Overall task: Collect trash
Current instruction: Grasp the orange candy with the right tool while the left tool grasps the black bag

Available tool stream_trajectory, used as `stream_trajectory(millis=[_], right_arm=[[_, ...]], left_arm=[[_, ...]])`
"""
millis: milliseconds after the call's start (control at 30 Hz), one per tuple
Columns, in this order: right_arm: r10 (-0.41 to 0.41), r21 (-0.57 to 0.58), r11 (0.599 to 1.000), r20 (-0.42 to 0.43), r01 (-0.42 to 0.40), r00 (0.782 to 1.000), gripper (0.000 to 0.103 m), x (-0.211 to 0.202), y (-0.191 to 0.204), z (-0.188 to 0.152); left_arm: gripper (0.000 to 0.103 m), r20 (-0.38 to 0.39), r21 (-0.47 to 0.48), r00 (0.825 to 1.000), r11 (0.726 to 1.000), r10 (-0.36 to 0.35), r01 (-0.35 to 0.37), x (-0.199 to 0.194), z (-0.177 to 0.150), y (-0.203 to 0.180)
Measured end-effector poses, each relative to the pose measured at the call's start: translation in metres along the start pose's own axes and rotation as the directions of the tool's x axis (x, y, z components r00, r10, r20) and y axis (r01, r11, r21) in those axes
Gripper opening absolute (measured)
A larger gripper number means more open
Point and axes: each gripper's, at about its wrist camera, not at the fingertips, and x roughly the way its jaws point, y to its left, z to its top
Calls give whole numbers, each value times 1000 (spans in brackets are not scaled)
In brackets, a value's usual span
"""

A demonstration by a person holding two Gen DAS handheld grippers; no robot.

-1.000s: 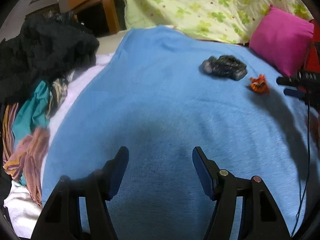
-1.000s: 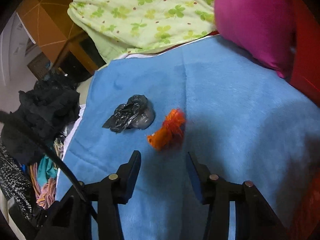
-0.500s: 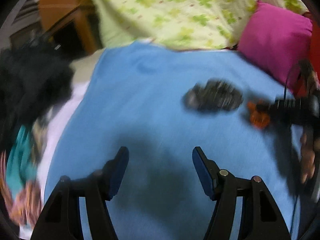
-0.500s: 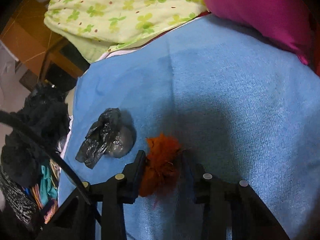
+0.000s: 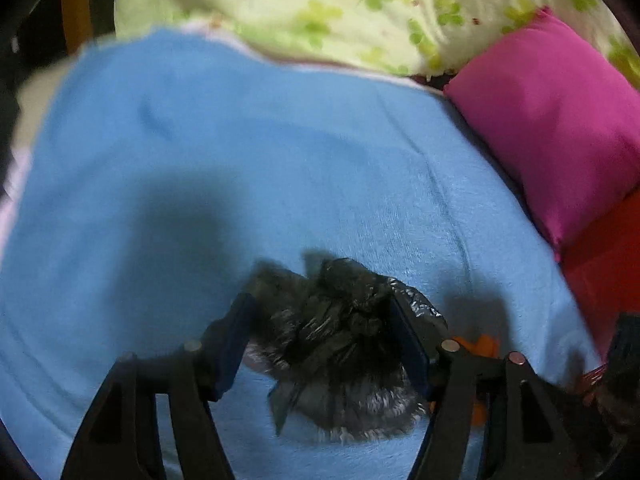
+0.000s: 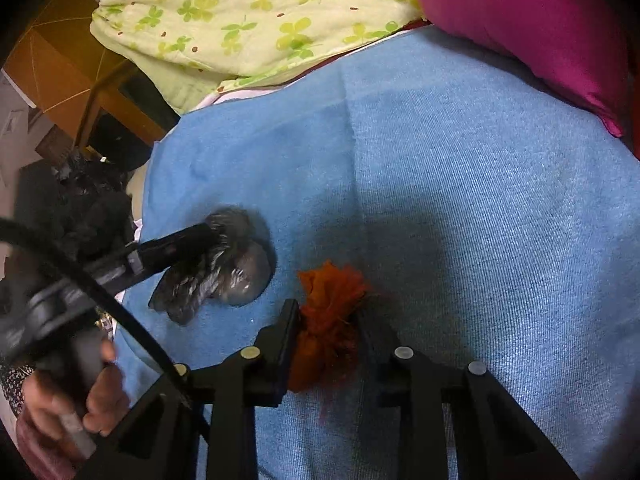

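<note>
While two tongs straddle, one black bag (image 5: pixel 340 332), one orange scrap (image 6: pixel 330 320)

I count two bits of trash: one crumpled black plastic bag (image 5: pixel 340 340) low center, one orange scrap (image 6: pixel 332 332) low center. One pink pillow (image 5: pixel 556 120) upper right, one blue blanket (image 5: pixel 240 152), one clover-print quilt (image 6: pixel 248 20) across the top.

Both views are taken from close above the blue blanket (image 5: pixel 200 168), angled down toward its far edge and the flowered quilt (image 6: pixel 248 20). The black bag (image 5: pixel 336 332) and pink pillow (image 5: pixel 552 120) are shared.
</note>
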Motion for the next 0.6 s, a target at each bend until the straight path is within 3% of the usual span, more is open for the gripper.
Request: stream_trajectory(millis=[133,300,367,400,467,600], right_arm=[[-2,-1,1000,-3,2,1000,31,0,0,0],[-4,0,1000,-3,4,1000,31,-1,3,0],[1,-7,1000,-6,-1,1000,27,-3,6,-1],[0,-11,1000,-6,0,1000,26,-4,6,-1],[-8,-21,1000,-1,8,1000,25,-7,7,-3],[-16,-25,1000,0,16,1000,24,-13,7,-6]], left_arm=[[69,48,-63,998,997,-40,43,-5,-13,7],[43,87,-96,995,994,-43,52,-19,-31,12],[32,109,-91,994,995,-27,37,-31,-40,9],[31,121,-90,992,996,-19,30,-37,-45,7],[11,148,-69,989,998,-6,16,-52,-60,4],[7,169,-45,985,999,29,-21,-70,-87,6]])
